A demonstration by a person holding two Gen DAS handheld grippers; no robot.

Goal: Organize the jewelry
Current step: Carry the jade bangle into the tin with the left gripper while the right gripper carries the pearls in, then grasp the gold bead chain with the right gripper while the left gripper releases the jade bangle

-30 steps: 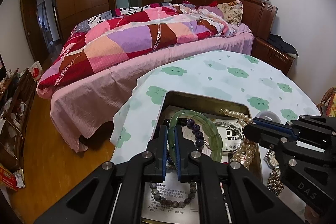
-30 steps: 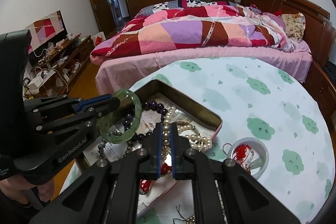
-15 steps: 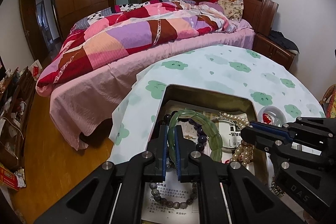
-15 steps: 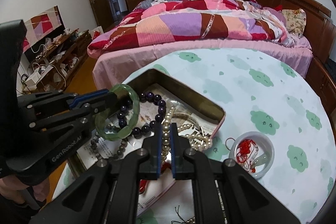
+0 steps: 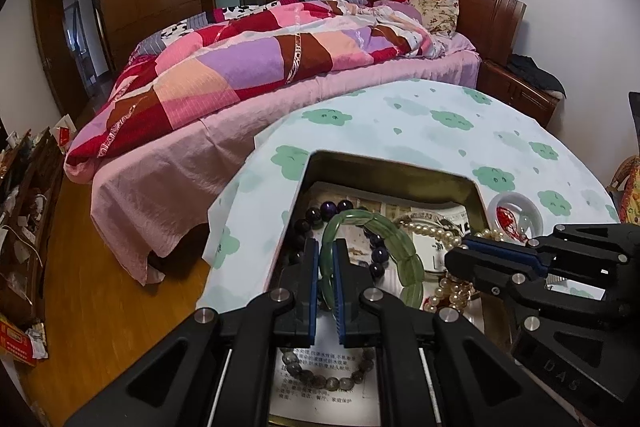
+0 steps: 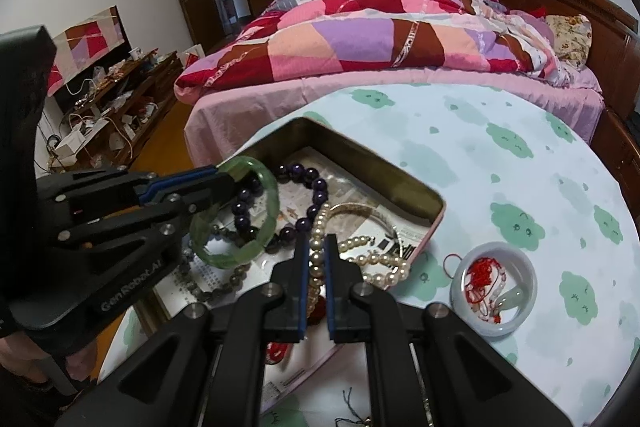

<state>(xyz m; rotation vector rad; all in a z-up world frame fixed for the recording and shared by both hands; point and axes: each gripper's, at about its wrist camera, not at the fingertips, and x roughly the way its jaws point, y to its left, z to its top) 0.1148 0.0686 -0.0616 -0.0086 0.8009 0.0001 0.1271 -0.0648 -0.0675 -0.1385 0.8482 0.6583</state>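
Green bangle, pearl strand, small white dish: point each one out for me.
green bangle [image 6: 269, 211]: right wrist view, its far curved side.
pearl strand [image 6: 320, 227]: right wrist view, beads above the right gripper's pads.
small white dish [image 6: 530, 275]: right wrist view, its right rim.

Each black gripper [image 5: 325, 259] has blue-edged fingers [image 5: 313, 291], silver screws and a moulded "GenRobot.AI" marking.

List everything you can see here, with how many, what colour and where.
Tin tray: one, metal, on table, holding jewelry.
Green bangle: one, clamped in left gripper above tray.
Pearl strand: one, white, in tray, pinched by right gripper.
Purple bead bracelet: one, in tray.
Grey bead bracelet: one, tray's near end.
Small bowl: one, white, right of tray, holding red cord.
Table: one, green cloud cloth.
Bed: one, patchwork quilt, behind.
Left gripper: black, jaws shut.
Right gripper: black, jaws shut.
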